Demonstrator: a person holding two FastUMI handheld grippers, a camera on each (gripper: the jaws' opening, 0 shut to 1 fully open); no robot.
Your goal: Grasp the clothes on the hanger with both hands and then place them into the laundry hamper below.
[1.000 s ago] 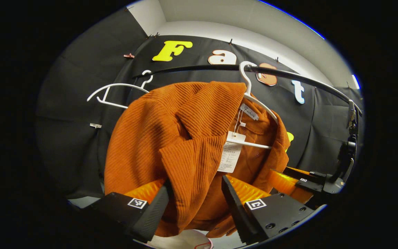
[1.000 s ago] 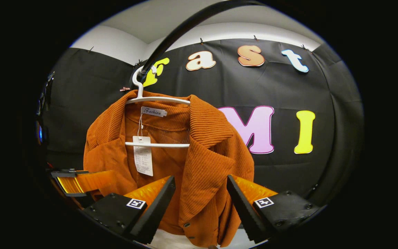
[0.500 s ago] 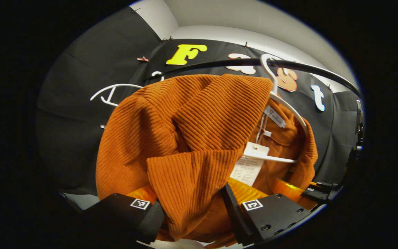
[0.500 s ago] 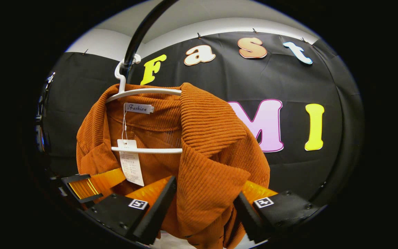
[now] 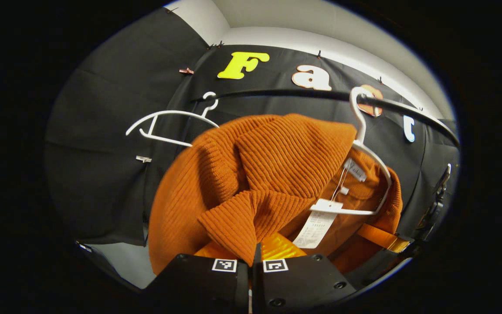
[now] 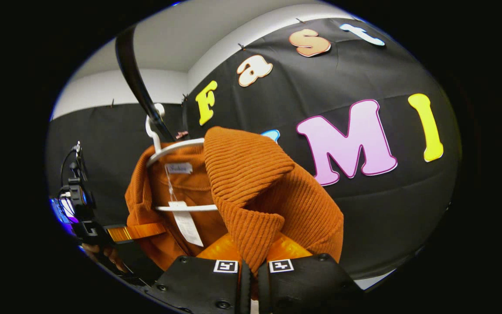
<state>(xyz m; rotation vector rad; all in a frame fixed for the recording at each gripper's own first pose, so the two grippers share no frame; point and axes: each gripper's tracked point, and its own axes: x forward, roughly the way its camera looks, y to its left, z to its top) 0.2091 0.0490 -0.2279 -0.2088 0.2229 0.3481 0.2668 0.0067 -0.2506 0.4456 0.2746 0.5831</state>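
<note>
In the left gripper view the left claw [image 5: 251, 261] is pinched together on a fold of the orange ribbed jacket [image 5: 273, 174], with the pointed flap of cloth running straight down into the narrow slit between its two fingers. The jacket bunches up just above and ahead of that claw and hangs on a white hanger [image 5: 366, 152], whose hook sits over a black rail [image 5: 277, 92]. A paper tag [image 5: 316, 229] dangles inside the collar, to the right of the grip. A second, bare white hanger [image 5: 168, 124] hangs on the same rail farther left, apart from the jacket. In the right gripper view the right claw [image 6: 249, 266] is likewise clamped on the other front edge of the jacket [image 6: 251, 183], the ribbed lapel drooping into the closed gap between its fingers. The hanger [image 6: 168, 152] and tag [image 6: 188, 222] lie to the left of that grip, under the rail [image 6: 137, 87].
</note>
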